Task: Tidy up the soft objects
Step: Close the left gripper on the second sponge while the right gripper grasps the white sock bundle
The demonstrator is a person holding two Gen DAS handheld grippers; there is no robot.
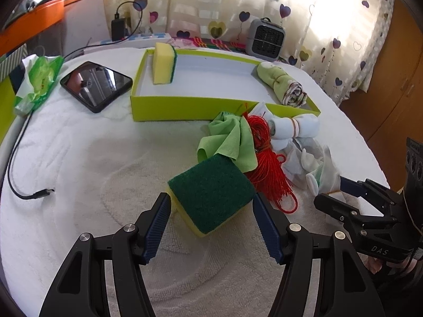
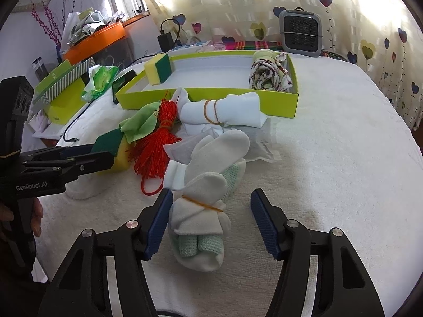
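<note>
My left gripper [image 1: 211, 211] is open around a yellow sponge with a green scouring top [image 1: 211, 198] lying on the white towel. My right gripper [image 2: 211, 211] is open around a white sock bundle held by a rubber band [image 2: 198, 222]. A lime-green tray [image 1: 185, 108] stands behind; it holds a second sponge [image 1: 164, 63] and a rolled cloth [image 1: 285, 84]. Between tray and grippers lie a light-green cloth [image 1: 232, 137], a red cord hank [image 1: 269, 169] and another white sock roll [image 2: 224, 111].
A black phone [image 1: 96, 84], a green tissue packet [image 1: 39, 79] and a black USB cable [image 1: 23, 158] lie at the left. A small grey fan [image 1: 267, 39] stands at the back by the curtain. Green boxes [image 2: 63, 89] stand left of the bed.
</note>
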